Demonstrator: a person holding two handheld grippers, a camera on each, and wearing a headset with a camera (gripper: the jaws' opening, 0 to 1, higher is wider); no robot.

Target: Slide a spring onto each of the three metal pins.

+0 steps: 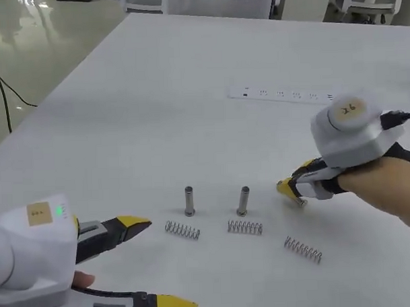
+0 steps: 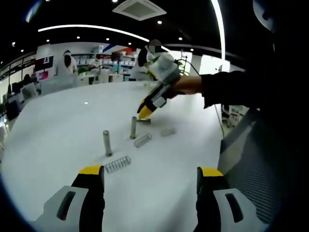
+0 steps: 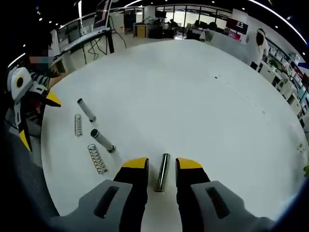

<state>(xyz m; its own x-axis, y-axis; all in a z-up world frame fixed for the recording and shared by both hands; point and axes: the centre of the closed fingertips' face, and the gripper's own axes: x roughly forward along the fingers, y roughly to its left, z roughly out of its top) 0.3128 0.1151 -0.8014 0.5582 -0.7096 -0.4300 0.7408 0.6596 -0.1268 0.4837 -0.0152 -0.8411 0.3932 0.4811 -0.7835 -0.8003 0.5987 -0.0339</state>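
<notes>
The left pin [image 1: 189,201] and middle pin [image 1: 244,200], smooth steel cylinders, stand upright on the white counter [image 1: 189,93], with coiled wire springs [image 1: 244,227] lying nearer. Further right, the third pin [image 3: 162,172] lies flat between the slightly parted jaws of the right gripper [image 3: 161,164]. The left gripper [image 1: 165,264] gapes wide.
</notes>
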